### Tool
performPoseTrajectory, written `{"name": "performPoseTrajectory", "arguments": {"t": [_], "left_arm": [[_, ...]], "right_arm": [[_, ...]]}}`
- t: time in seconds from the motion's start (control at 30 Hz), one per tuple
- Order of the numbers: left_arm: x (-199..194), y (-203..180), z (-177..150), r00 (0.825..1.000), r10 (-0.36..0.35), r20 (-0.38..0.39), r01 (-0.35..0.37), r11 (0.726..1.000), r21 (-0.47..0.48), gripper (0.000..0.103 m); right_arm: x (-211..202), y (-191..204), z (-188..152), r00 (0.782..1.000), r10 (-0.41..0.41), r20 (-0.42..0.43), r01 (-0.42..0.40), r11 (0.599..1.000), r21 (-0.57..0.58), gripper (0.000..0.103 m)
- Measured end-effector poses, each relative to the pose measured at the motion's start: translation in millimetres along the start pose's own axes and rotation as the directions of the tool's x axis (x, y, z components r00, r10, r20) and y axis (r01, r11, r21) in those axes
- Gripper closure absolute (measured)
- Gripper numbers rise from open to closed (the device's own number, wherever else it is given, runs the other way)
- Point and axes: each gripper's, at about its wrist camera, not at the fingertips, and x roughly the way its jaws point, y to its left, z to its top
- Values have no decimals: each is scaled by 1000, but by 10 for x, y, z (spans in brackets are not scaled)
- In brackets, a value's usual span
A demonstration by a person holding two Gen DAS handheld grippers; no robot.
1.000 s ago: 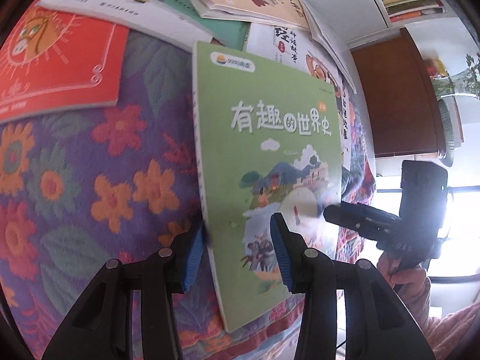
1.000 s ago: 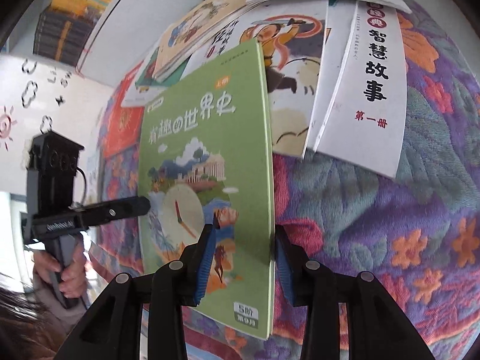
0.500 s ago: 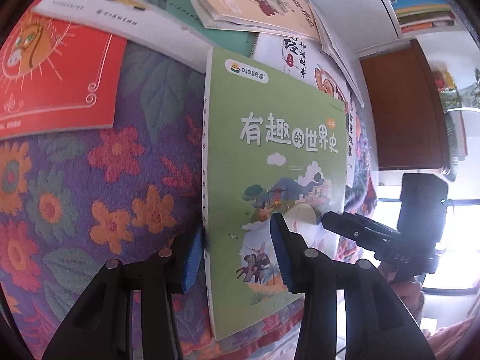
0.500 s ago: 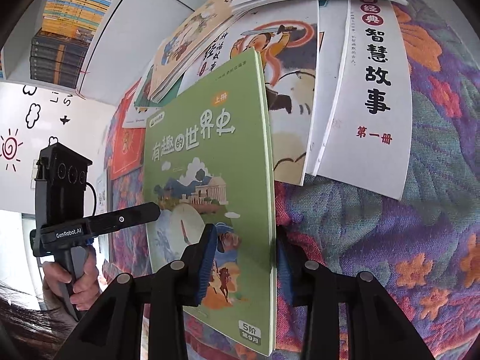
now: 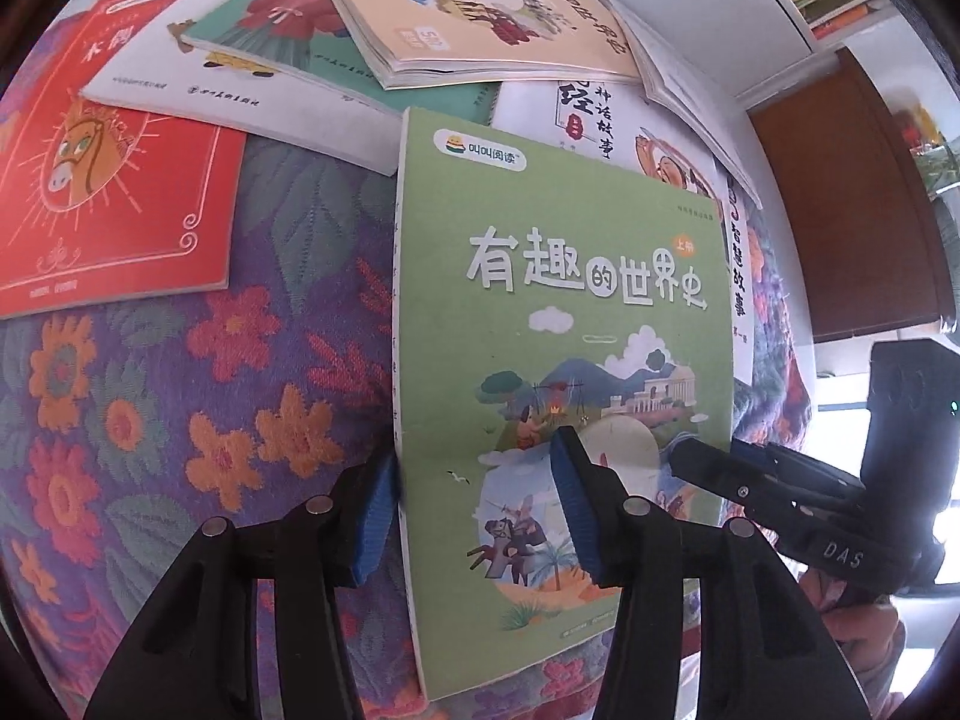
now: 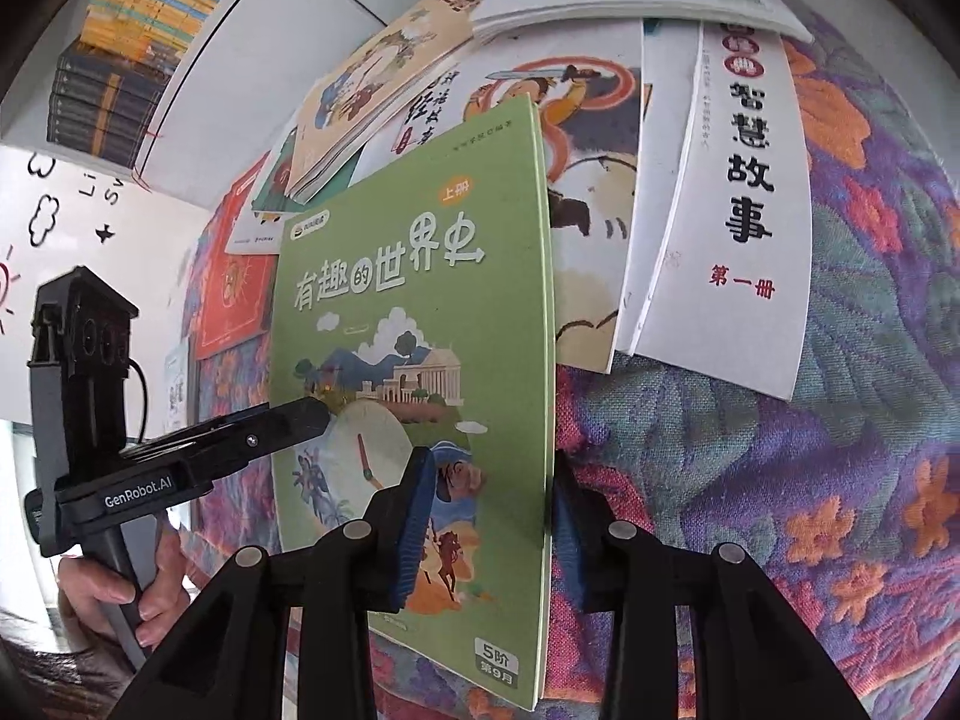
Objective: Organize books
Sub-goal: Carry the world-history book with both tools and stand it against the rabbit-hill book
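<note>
The green book (image 5: 564,360) stood tilted over the floral cloth (image 5: 150,420), long axis running away toward the book pile. The left gripper (image 5: 480,516) was opening around its spine edge; the right gripper (image 6: 486,528) clenched its opposite edge.

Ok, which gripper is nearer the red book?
Left. The left gripper, jaws opening, straddles the green book's spine, the side towards the red book; the right gripper holds its opposite edge, farther off.

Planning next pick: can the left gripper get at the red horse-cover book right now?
Probably not yet: the left gripper, jaws opening, straddles the green book's spine. The red book lies uncovered beside it on the cloth.
</note>
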Motion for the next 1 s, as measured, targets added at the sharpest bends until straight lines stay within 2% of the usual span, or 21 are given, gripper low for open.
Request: {"name": "performPoseTrajectory", "arguments": {"t": [0.17, 0.4, 0.67, 1.0], "left_arm": [[-4, -127, -60, 999, 38, -3, -38, 999, 4, 57], [-84, -123, -122, 999, 41, 4, -41, 999, -1, 58], [-132, -58, -178, 999, 45, 6, -45, 999, -28, 58], [-342, 128, -219, 997, 64, 46, -62, 997, -35, 58]], "right_arm": [[-24, -6, -30, 1000, 22, 10, -22, 999, 36, 70], [-71, -15, -104, 999, 45, 11, -46, 998, 44, 71], [-117, 158, -120, 998, 48, 43, -48, 999, -20, 71], [-73, 402, -184, 996, 63, 55, -60, 996, -64, 71]]}}
